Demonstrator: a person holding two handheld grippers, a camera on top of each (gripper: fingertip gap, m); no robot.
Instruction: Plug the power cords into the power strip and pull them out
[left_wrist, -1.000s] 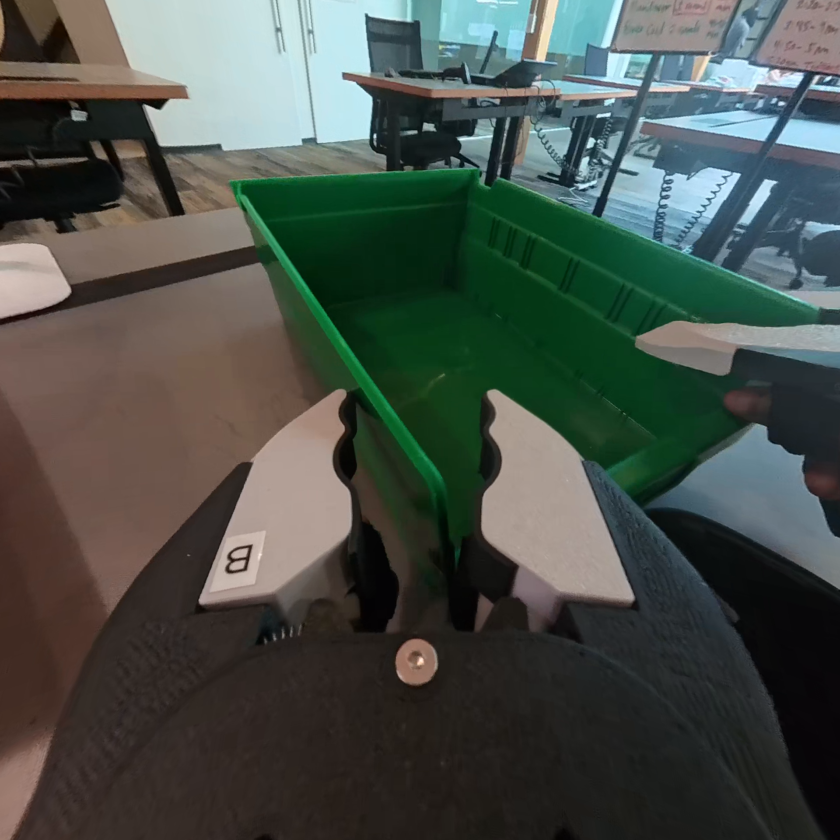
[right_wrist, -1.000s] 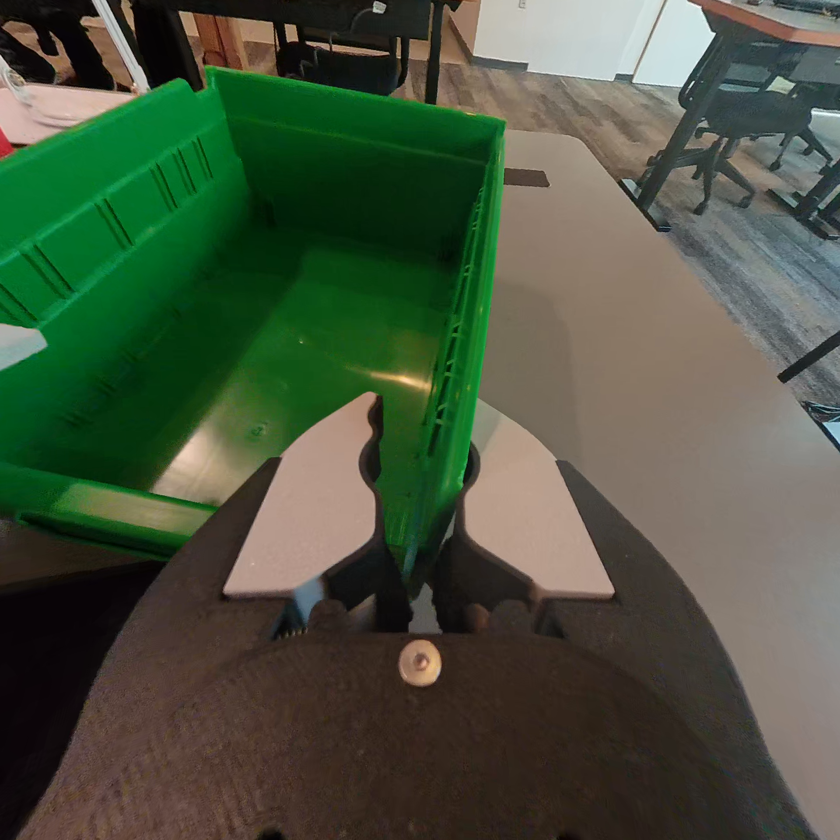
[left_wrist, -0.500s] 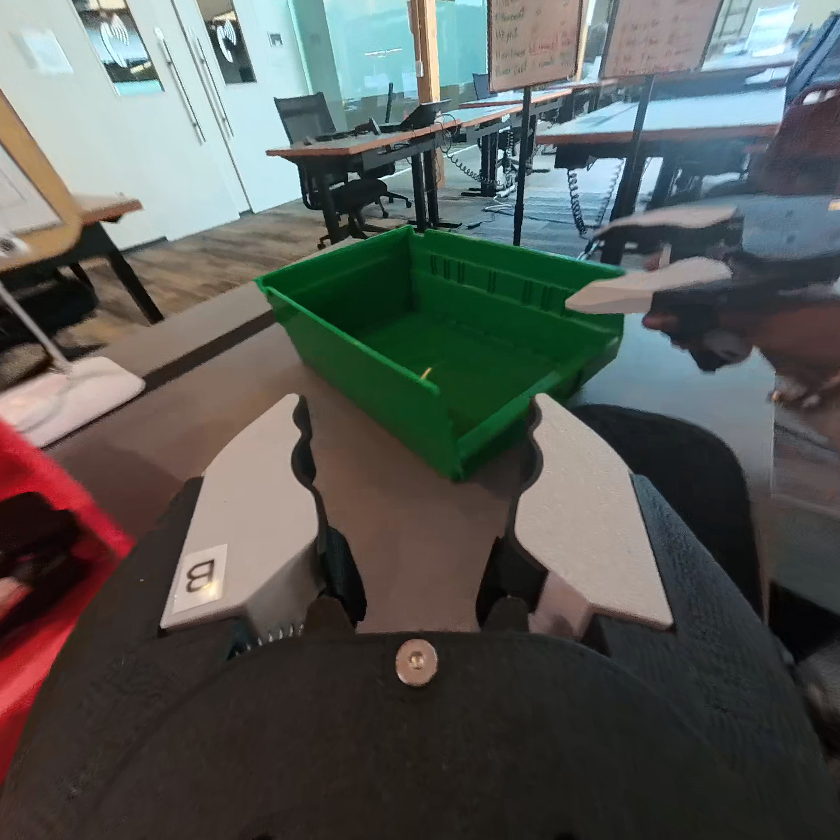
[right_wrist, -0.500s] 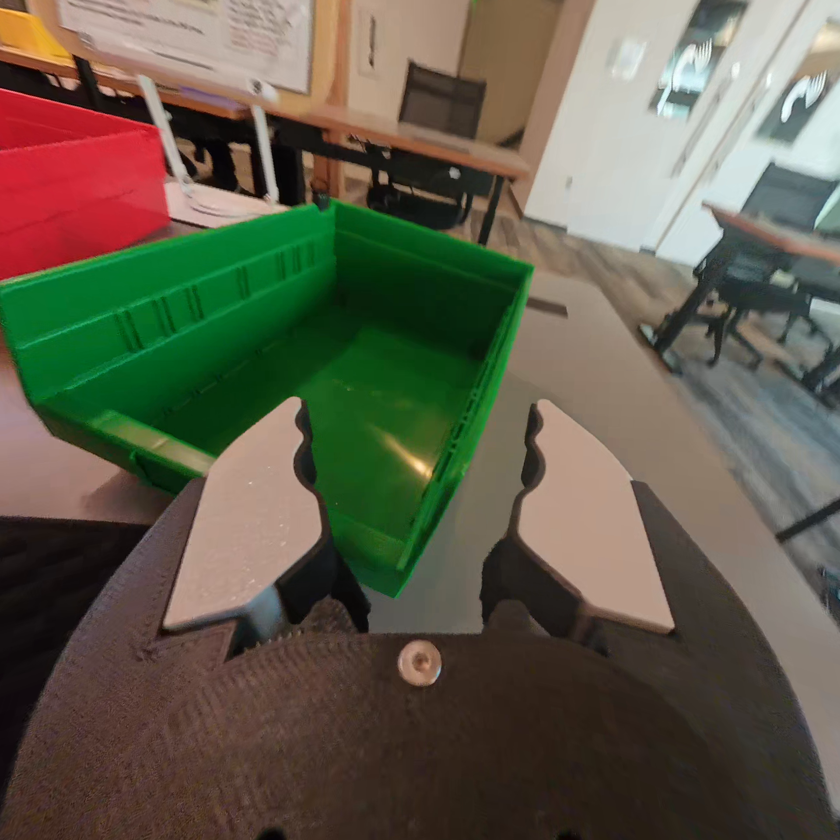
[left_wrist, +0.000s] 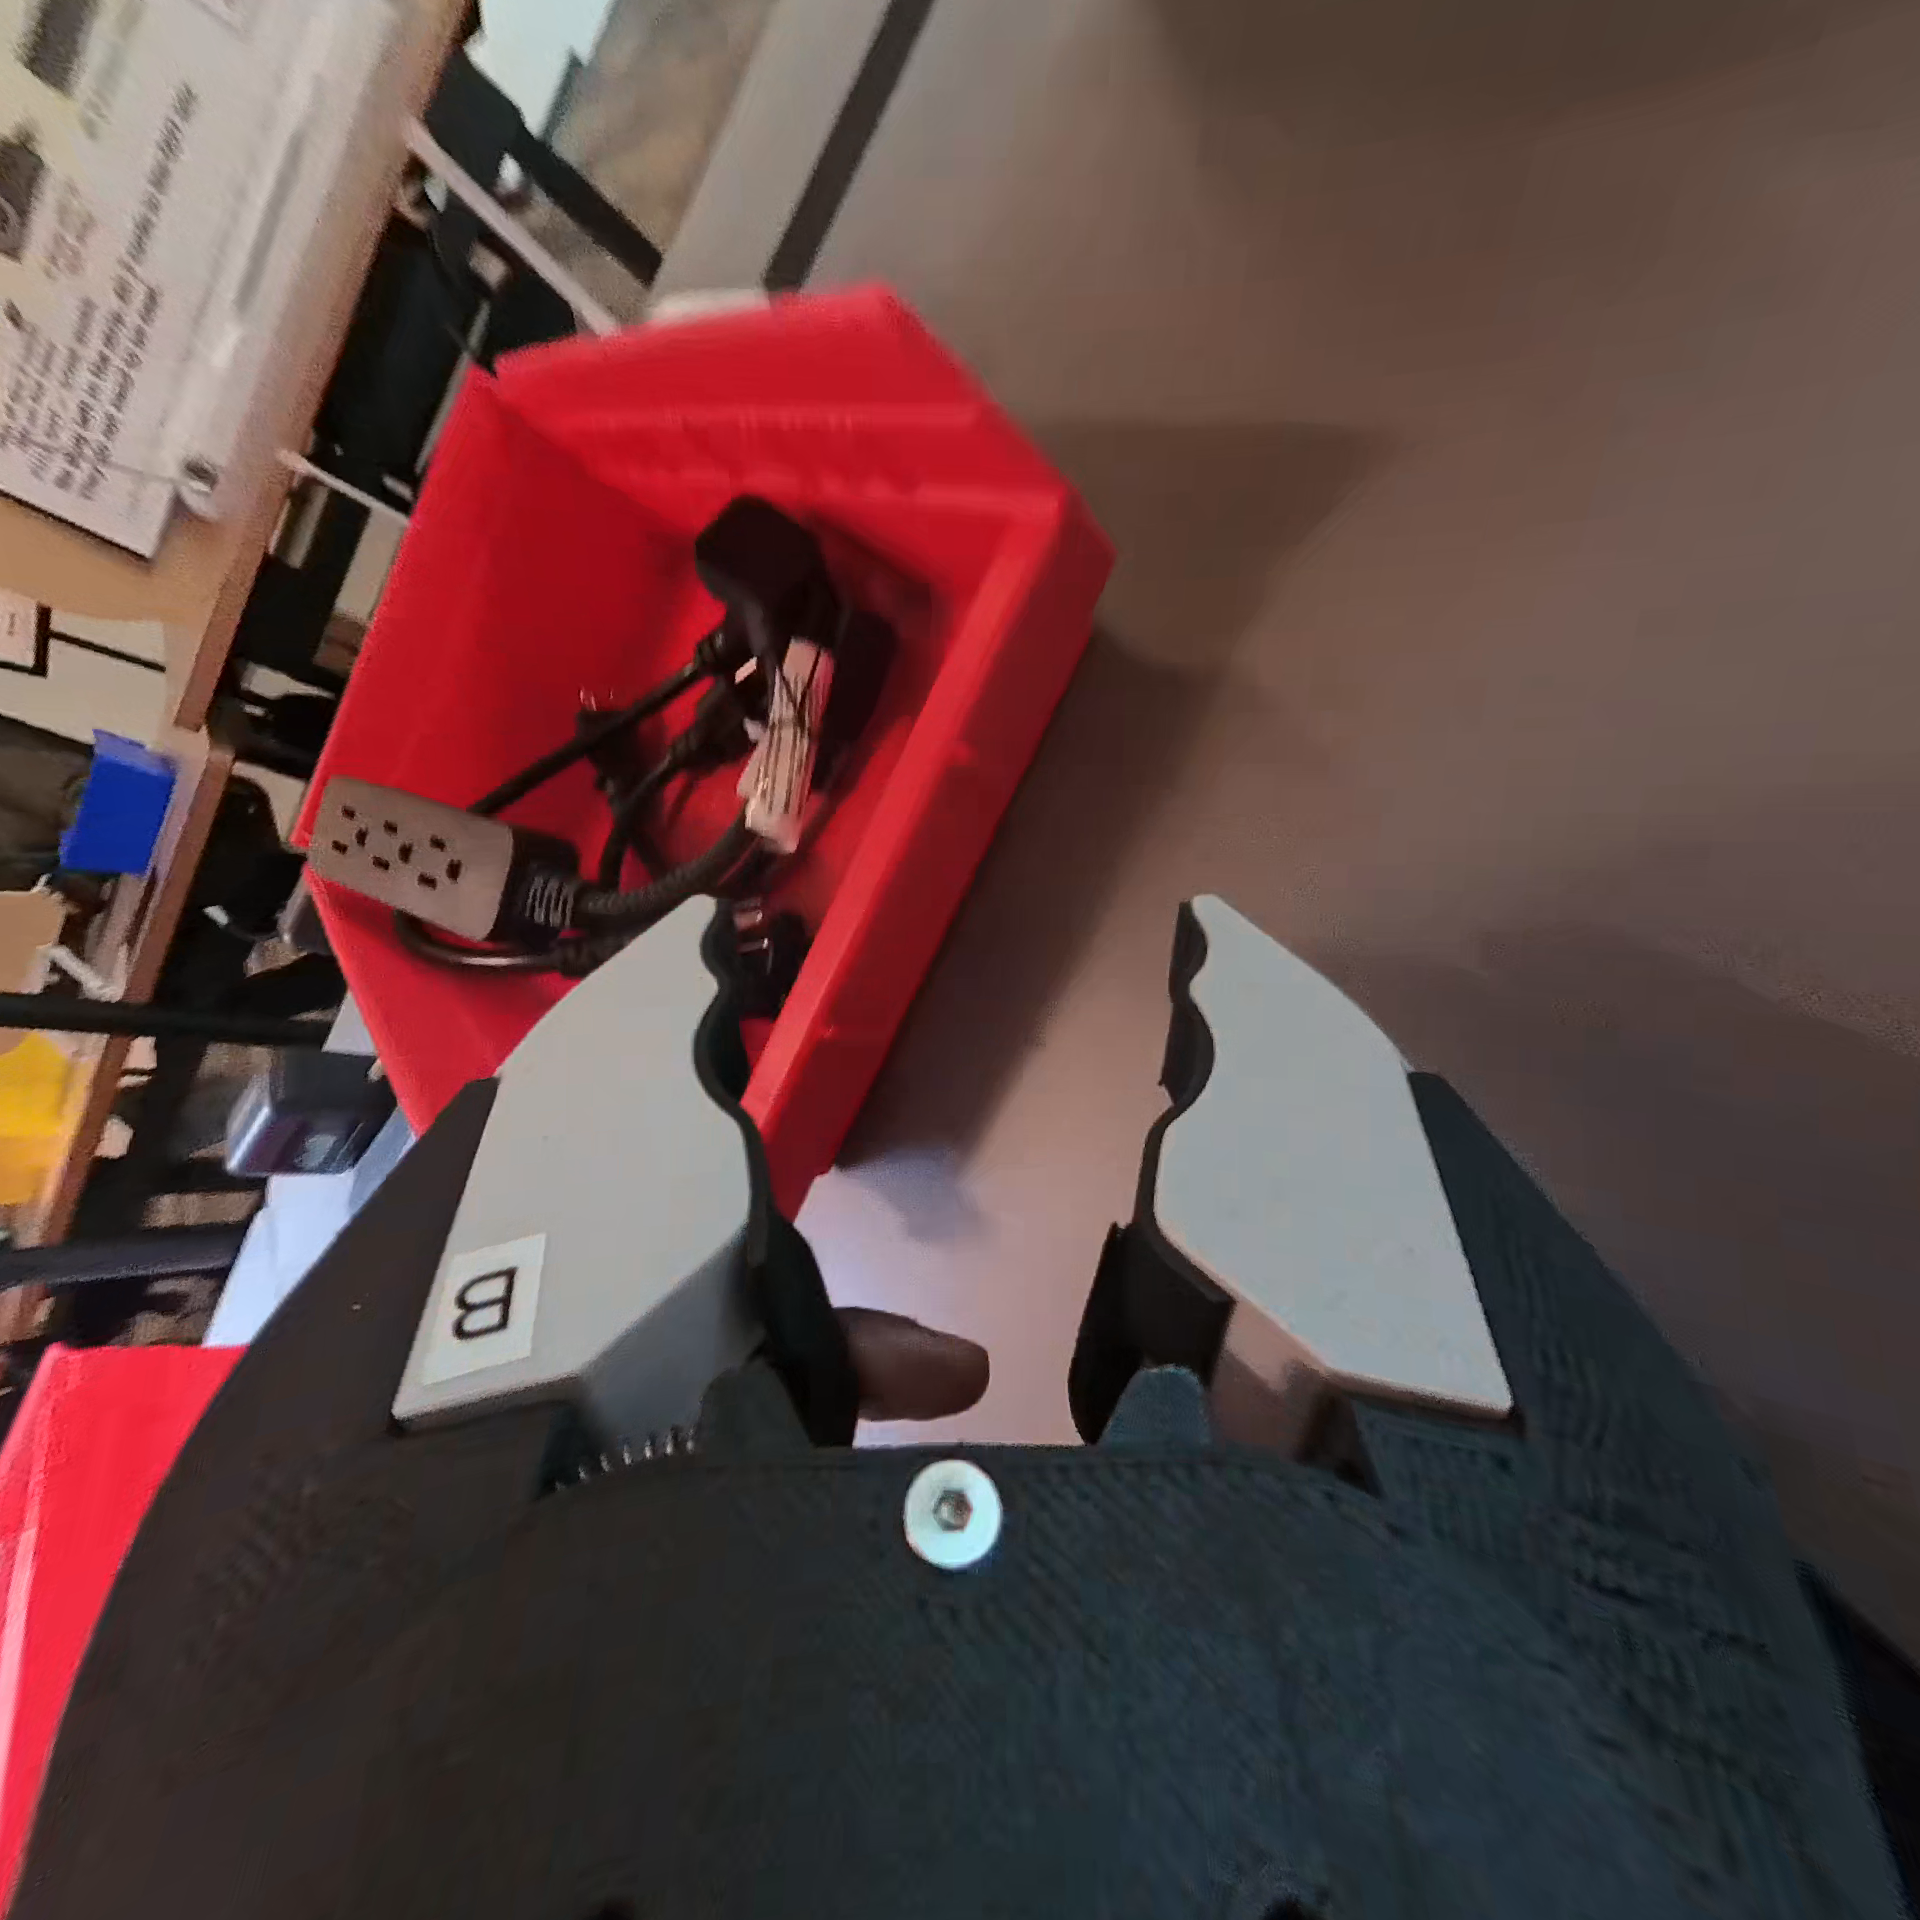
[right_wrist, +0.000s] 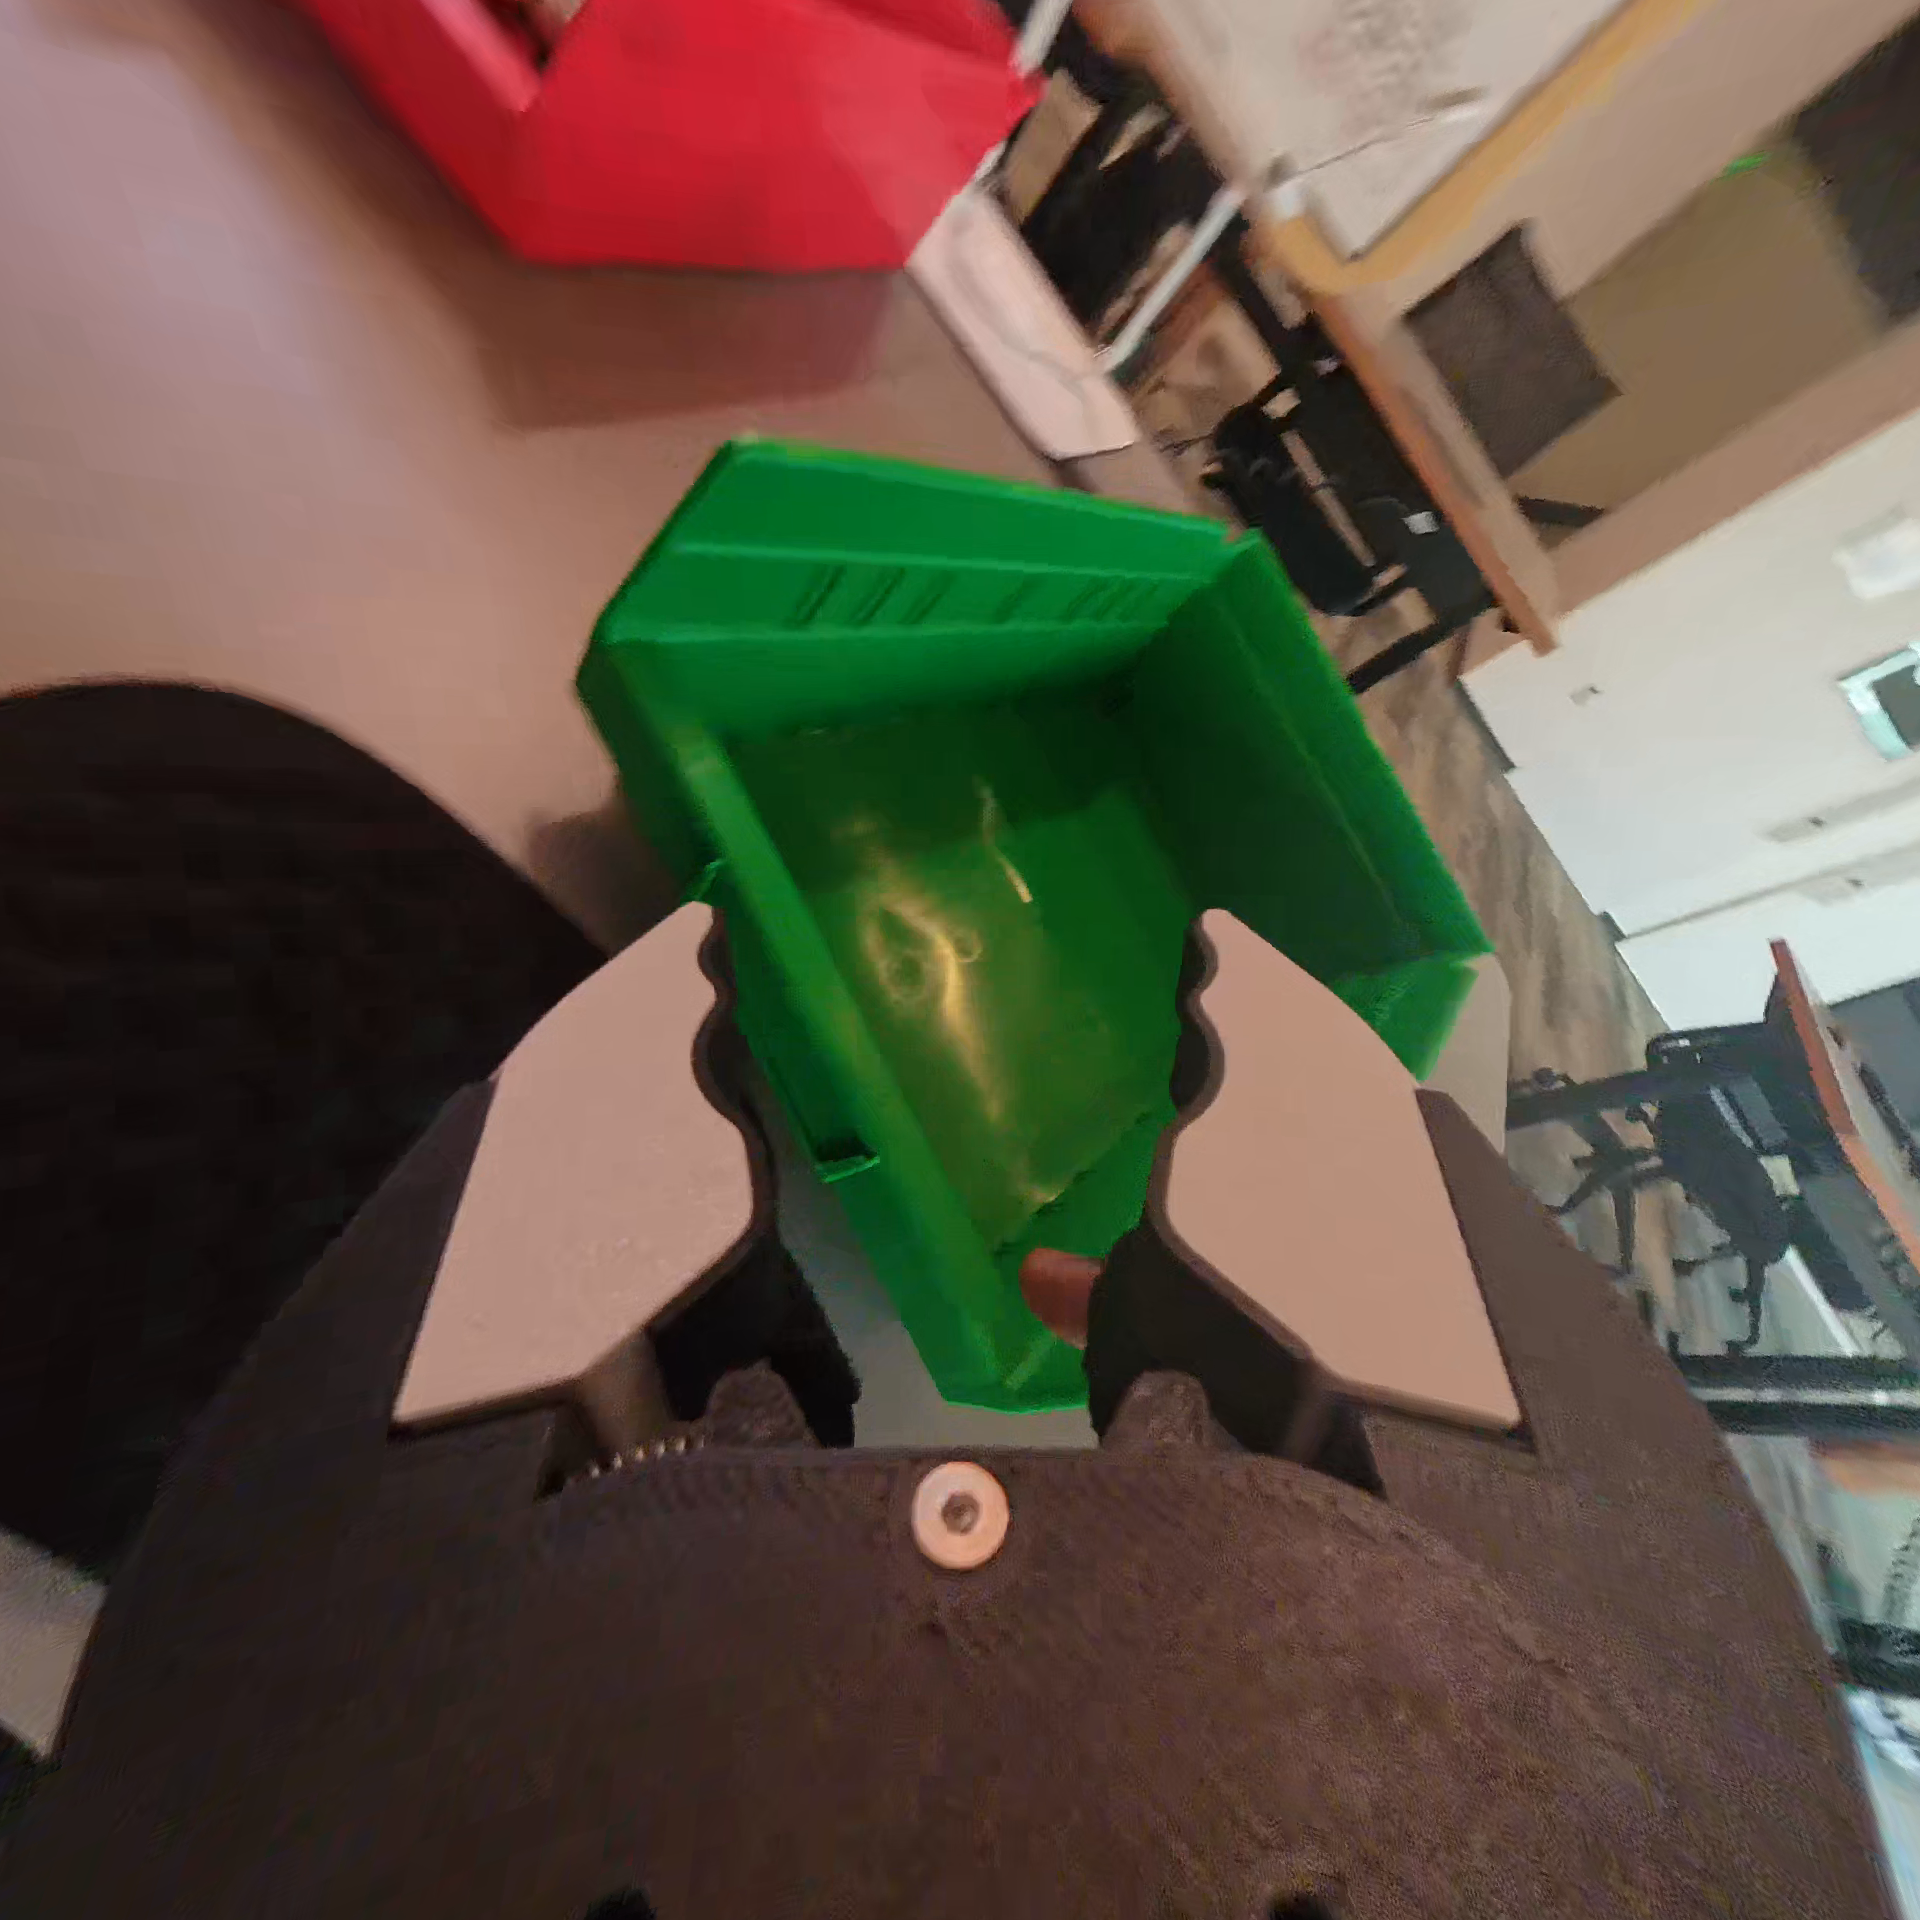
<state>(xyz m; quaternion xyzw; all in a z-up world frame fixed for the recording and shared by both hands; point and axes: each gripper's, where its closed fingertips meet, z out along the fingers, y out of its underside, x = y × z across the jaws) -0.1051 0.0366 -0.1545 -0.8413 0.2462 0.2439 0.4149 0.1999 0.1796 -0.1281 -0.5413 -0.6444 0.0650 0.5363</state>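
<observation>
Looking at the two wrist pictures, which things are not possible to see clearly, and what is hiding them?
- Left wrist view: how many cords lie in the red bin cannot be counted; they are tangled and blurred.
- Left wrist view: the near end of the red bin is covered by the left gripper.
- Left wrist view: whether any plug sits in the power strip is too small to tell.
- Right wrist view: the near corner of the green bin is behind the right gripper.

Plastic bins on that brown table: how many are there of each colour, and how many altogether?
Red plastic bin, holding the grey power strip and black cords: 1
Green plastic bin, nothing inside: 1
Total: 2 bins. A red patch at the left wrist view's lower left edge is too cut off to count.
</observation>
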